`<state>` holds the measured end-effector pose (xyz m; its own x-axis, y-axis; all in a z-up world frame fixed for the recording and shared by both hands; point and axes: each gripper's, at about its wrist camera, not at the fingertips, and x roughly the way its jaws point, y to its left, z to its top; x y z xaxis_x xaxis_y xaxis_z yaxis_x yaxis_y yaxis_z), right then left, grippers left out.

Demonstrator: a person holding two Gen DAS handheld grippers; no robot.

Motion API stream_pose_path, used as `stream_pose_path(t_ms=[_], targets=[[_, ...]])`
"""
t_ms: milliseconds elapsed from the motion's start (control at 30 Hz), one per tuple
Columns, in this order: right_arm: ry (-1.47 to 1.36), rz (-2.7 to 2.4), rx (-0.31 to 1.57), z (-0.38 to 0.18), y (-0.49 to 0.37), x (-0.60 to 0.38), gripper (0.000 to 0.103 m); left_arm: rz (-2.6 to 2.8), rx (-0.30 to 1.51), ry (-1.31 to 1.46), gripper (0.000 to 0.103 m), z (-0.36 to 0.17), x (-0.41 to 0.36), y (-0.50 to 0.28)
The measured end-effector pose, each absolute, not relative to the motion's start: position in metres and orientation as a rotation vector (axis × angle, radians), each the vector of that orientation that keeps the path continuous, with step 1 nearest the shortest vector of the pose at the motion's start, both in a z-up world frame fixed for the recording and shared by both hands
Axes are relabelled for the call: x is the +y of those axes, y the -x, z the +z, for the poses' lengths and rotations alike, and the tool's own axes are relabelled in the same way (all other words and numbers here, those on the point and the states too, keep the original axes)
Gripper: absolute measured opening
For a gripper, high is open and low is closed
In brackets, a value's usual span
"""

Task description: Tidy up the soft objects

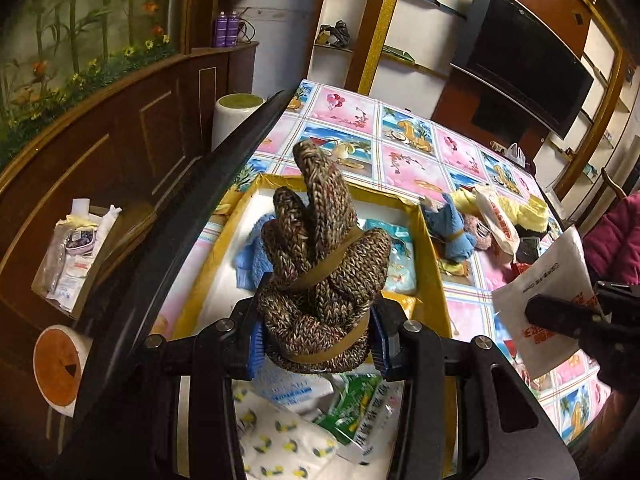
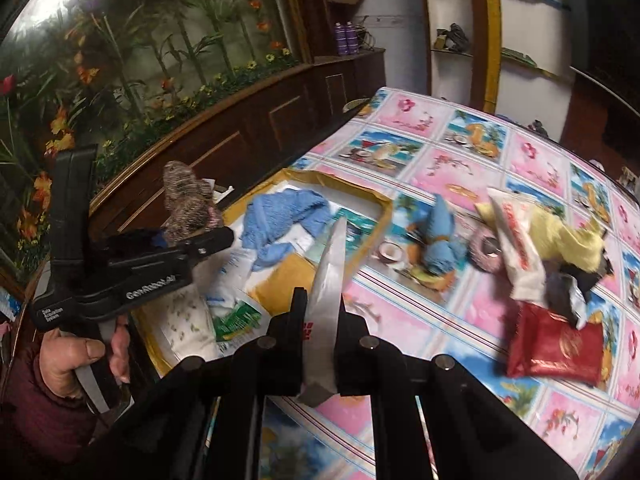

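My left gripper (image 1: 318,332) is shut on a brown knitted bundle (image 1: 320,264) bound with tan bands, its blue pads (image 1: 256,340) pressing both sides. The bundle hangs over a yellow box (image 1: 428,248) with a white inside that holds a blue towel (image 2: 280,212) and several packets. My right gripper (image 2: 322,312) is shut on a flat white packet (image 2: 330,264) with red print, seen edge-on, to the right of the box (image 2: 372,200). The left wrist view shows that packet (image 1: 548,292) and the right gripper (image 1: 560,316) at the right edge. In the right wrist view a hand (image 2: 68,360) carries the left gripper (image 2: 200,244).
On the patterned tablecloth (image 2: 480,152) right of the box lie a blue banded cloth (image 2: 440,240), a pink fuzzy ring (image 2: 486,252), a yellow cloth (image 2: 560,236), another white packet (image 2: 516,236) and a red packet (image 2: 556,352). A dark wooden cabinet (image 1: 120,140) runs along the left.
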<state>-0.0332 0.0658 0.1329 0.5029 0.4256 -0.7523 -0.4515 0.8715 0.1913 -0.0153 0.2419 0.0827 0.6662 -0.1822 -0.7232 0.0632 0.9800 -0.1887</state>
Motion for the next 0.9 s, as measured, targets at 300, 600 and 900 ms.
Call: stream_pose_path(t_ms=[300, 600, 900], targets=[[-0.085, 0.624, 1.031, 0.110, -0.022, 0.121, 0.008, -0.117, 0.901, 0.155, 0.041, 0.062, 0.259, -0.061], [-0.127, 0.610, 1.094, 0.072, -0.059, 0.146, 0.012, -0.176, 0.948, 0.248, 0.046, 0.043, 0.277, -0.098], [-0.119, 0.579, 1.053, 0.080, -0.049, 0.117, 0.016, -0.199, 0.942, 0.214, 0.047, 0.057, 0.266, -0.087]])
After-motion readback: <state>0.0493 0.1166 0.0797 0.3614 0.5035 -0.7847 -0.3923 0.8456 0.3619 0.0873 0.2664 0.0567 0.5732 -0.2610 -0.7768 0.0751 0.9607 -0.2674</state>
